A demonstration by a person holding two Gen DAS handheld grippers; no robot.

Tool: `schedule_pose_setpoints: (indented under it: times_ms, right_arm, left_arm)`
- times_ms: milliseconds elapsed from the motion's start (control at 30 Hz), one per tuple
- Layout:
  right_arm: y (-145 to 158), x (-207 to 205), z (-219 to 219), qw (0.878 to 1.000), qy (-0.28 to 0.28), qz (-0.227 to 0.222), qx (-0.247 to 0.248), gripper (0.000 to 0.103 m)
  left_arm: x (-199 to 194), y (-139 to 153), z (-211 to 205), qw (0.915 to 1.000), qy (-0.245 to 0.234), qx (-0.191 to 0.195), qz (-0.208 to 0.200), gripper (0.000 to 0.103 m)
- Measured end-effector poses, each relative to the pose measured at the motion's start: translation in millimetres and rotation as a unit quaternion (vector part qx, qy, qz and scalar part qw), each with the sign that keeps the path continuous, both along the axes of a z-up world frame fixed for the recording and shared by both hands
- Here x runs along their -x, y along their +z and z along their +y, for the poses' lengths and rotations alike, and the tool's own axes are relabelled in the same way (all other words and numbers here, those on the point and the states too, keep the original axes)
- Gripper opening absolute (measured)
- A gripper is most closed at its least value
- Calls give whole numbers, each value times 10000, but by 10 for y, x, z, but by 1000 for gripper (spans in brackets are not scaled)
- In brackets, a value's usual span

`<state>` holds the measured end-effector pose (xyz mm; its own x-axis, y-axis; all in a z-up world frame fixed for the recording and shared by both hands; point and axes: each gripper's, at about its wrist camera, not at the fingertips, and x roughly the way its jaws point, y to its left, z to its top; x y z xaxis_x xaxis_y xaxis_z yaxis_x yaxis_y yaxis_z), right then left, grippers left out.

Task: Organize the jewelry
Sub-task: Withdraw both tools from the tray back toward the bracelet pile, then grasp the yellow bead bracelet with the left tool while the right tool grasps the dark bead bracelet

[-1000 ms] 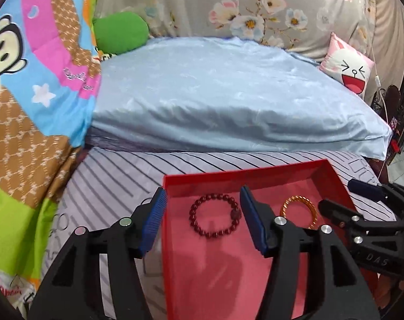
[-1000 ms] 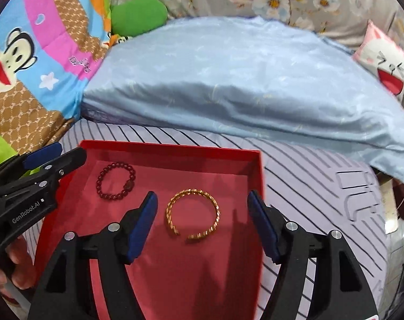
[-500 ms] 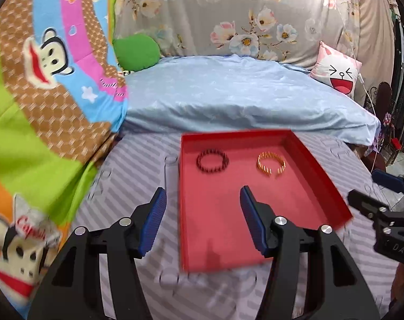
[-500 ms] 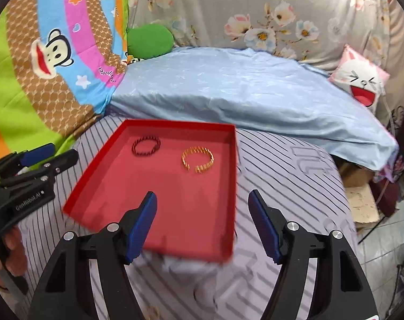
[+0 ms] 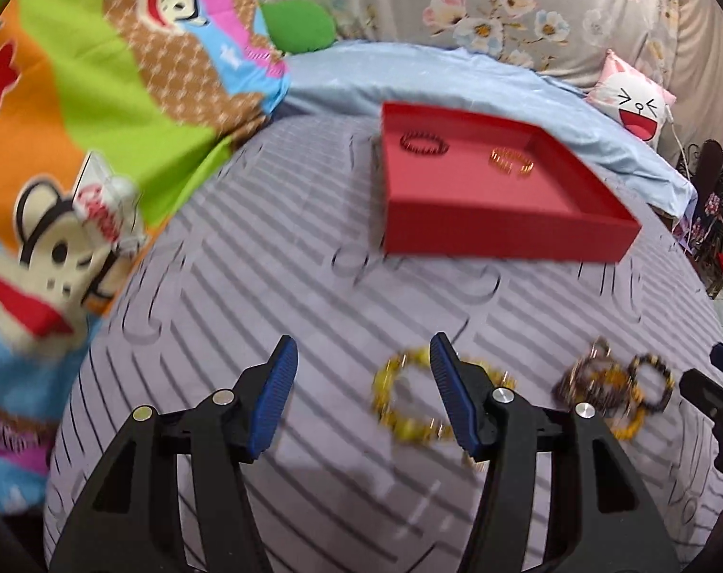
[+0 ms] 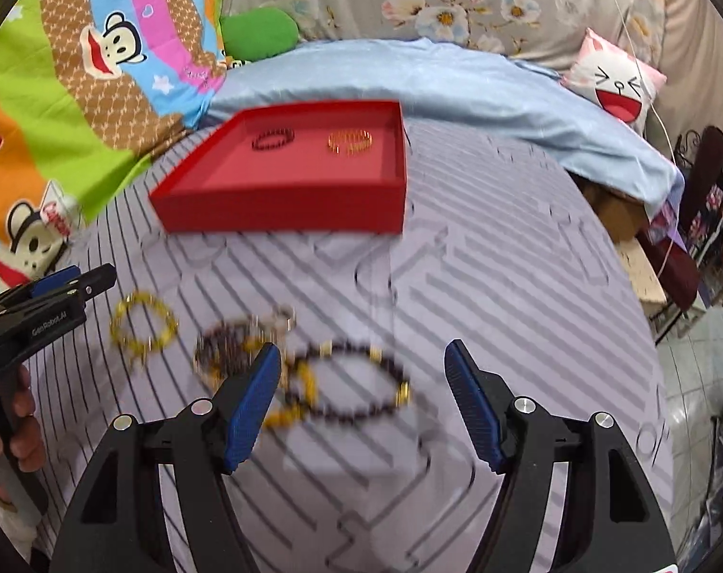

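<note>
A: In the left wrist view the left gripper (image 5: 361, 401) is hanging released over the striped grey sheet (image 5: 247, 296), with nothing between its blue fingers (image 5: 273, 401). A yellow bead bracelet (image 5: 399, 401) is lying at lower centre, partly hidden behind the right finger.

B: In the right wrist view that yellow bead bracelet (image 6: 142, 324) is showing whole, at the left of the frame, just beside the tip of the left gripper (image 6: 99, 281). A hand (image 6: 13, 429) is holding the handle at the lower left edge – the other view is not showing it.

A: And the right gripper (image 6: 364, 401)?

B: It is also spread wide and grasping nothing. A dark bead bracelet (image 6: 352, 382) is lying on the sheet between its fingers, blurred. A tangled pile of bracelets (image 6: 237, 344) is touching it on the left side.

A: In my view that pile (image 5: 600, 387) is sitting at lower right, and of the right gripper (image 5: 715, 382) only the tip is entering at the right edge – there I cannot tell how its jaws stand.

B: The red tray (image 6: 285, 212) is resting in the upper middle of both frames, well apart from the loose pieces. A dark red bracelet (image 6: 273, 138) and a gold bangle (image 6: 349, 141) are lying inside it, side by side, not touching.

A: Yes, I am seeing the same two at the far end of the tray (image 5: 495, 234).
</note>
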<state>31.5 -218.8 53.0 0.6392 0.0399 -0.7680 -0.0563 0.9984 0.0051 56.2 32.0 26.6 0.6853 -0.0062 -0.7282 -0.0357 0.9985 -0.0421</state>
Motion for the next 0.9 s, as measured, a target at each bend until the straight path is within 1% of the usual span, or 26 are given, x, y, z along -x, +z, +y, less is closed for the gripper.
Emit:
schedule_pose_setpoints:
  times_ms: [100,233,300,333,467,633,733,867,900]
  right_arm:
    - [-113,104,-19,9999,-100,64,-78,68]
    - [-229,100,-17,9997,-183,153,-97,68]
    - [-261,65,-1,9997,-192,157,-67,68]
    - [-280,50,5,9997,-201,146,-72,68]
    - [-276,-6,-31,9994,-292,77,-176,68]
    - [-259,-104,-130,9985,-501,58,-204,68]
    - [-298,-160,-160,9981,-574,121,-210,66]
    - [-378,-195,-147,9979,-578,255,-164,55]
    - [-386,-188,-147,9979,-579,239,-136,54]
  left_arm:
    - [101,-92,9,10000,45,3,52,55]
    - [170,-141,-1,9999,34,98,39,56]
    - [183,-157,-8,9999,18,122,24,61]
    - [179,-157,-14,9999,19,113,17,61]
    - [181,-156,20,9998,29,201,-9,61]
    - [155,-185,50,9994,52,316,86,61]
    - [151,-194,45,9994,36,323,110,61]
    - [144,-203,51,9993,36,336,139,61]
    - [141,-208,50,9993,32,338,151,61]
